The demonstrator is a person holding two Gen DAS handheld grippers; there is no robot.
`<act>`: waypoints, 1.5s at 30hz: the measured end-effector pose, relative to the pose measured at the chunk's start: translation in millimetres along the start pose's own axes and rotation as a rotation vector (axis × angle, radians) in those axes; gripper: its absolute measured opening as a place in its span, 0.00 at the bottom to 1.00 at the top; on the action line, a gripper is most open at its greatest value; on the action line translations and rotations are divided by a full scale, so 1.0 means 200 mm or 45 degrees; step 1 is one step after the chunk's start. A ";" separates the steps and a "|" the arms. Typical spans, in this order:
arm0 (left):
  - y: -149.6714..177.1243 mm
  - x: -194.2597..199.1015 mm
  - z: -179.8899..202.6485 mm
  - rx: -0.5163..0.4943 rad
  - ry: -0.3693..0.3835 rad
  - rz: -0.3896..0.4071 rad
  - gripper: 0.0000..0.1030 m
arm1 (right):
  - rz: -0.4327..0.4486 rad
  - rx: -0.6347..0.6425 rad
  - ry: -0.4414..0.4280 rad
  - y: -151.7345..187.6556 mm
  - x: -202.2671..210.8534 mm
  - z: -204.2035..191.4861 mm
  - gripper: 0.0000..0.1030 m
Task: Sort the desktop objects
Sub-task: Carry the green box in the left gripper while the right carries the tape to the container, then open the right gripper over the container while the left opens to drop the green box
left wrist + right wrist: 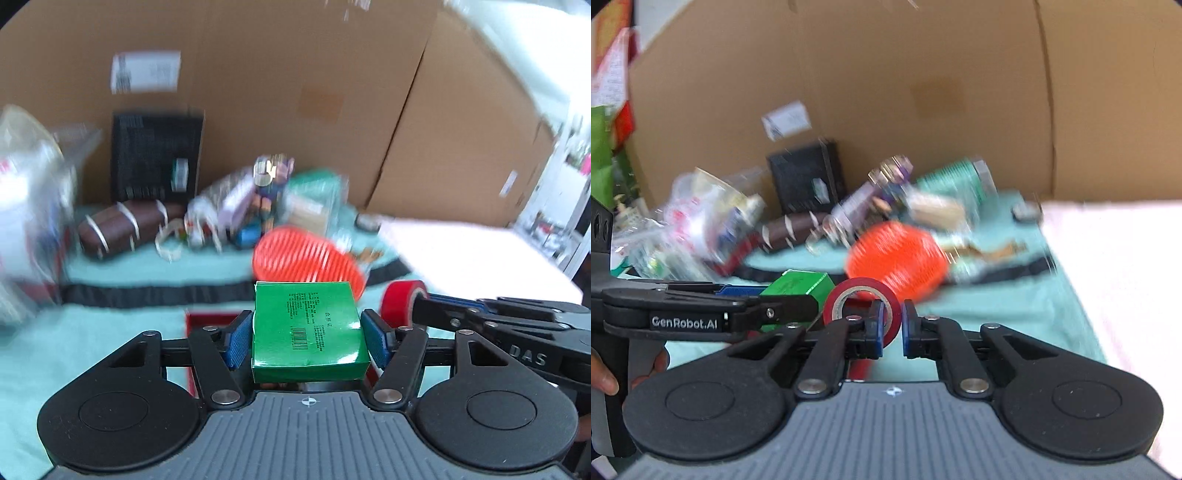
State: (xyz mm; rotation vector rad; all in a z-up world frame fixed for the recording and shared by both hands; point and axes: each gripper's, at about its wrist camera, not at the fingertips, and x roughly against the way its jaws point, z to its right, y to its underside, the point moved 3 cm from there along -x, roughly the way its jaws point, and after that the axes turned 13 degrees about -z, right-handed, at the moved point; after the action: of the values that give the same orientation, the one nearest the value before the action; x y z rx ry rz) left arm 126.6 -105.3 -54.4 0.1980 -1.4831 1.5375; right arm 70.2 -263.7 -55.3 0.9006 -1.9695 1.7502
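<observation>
My left gripper (308, 338) is shut on a green box (308, 328), held above the teal cloth; the box also shows in the right wrist view (798, 286). My right gripper (891, 328) is shut on the rim of a red tape roll (864, 299), which also shows in the left wrist view (400, 301), just right of the green box. An orange ribbed basket (306, 258) lies on its side beyond both grippers. A red tray (207, 321) shows partly below the left gripper.
A pile of mixed objects lies at the back: a brown case (122, 229), a black box (155, 162), plastic bags (701, 221), a purple toy (269, 184), a green pack (956, 181). Cardboard walls (295, 92) stand behind. A white surface (480, 254) lies to the right.
</observation>
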 end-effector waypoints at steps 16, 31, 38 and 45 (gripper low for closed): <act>-0.17 0.88 -0.80 0.195 -0.352 0.397 0.63 | 0.148 0.397 -0.334 -0.55 -0.17 -0.92 0.11; -0.17 0.85 -1.41 0.356 -0.417 0.320 0.64 | 0.034 0.615 -0.270 -0.64 -0.67 -1.54 0.12; -0.10 0.91 -1.44 0.298 -0.428 0.404 0.96 | 0.146 0.696 -0.189 -0.61 -0.63 -1.59 0.73; -0.06 0.97 -1.44 0.373 -0.339 0.410 1.00 | 0.205 0.668 -0.160 -0.60 -0.60 -1.60 0.99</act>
State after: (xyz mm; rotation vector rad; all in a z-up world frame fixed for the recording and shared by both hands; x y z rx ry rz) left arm 170.1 232.8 13.4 0.3607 -1.5416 2.0544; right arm 191.3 70.7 11.6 1.0543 -1.7161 2.4214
